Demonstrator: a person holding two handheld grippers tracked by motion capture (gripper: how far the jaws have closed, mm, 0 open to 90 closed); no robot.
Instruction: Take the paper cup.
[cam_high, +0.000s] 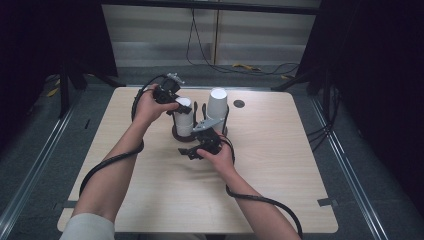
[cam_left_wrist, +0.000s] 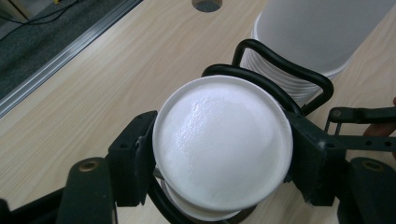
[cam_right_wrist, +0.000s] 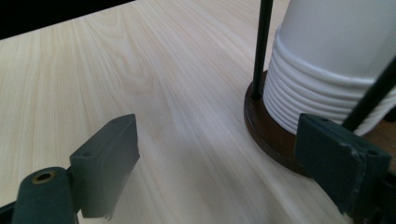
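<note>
White foam is sitting between the two black jaws of the left gripper (cam_left_wrist: 219, 154), which are pressing on both sides of the top cup (cam_left_wrist: 222, 147) and gripping it tight. That cup is upside down, with its round flat bottom facing up, and it is sitting on top of a short stack of cups (cam_high: 184, 123). The stack is standing inside a black wire holder (cam_left_wrist: 275, 77) on a round dark wooden base (cam_right_wrist: 268, 133). In the high view the left gripper (cam_high: 172, 100) is reaching down onto this stack from the far left side, and the person's left hand (cam_high: 150, 107) is holding it. Just beside the short stack, a taller stack of white cups (cam_high: 217, 107) is standing in the same holder, also upside down. The right gripper (cam_high: 202, 145) is lying low on the near side of the holder, held by the right hand (cam_high: 220, 157). Its jaws are spread wide apart with nothing between them. In the right gripper view, the ringed rims of the tall stack (cam_right_wrist: 322, 88) are showing just past the right jaw, and the jaw is close to the wooden base. Everything is resting on a pale wooden table (cam_high: 280, 170). A small dark round hole (cam_high: 239, 104) is showing in the table top behind the cups.
</note>
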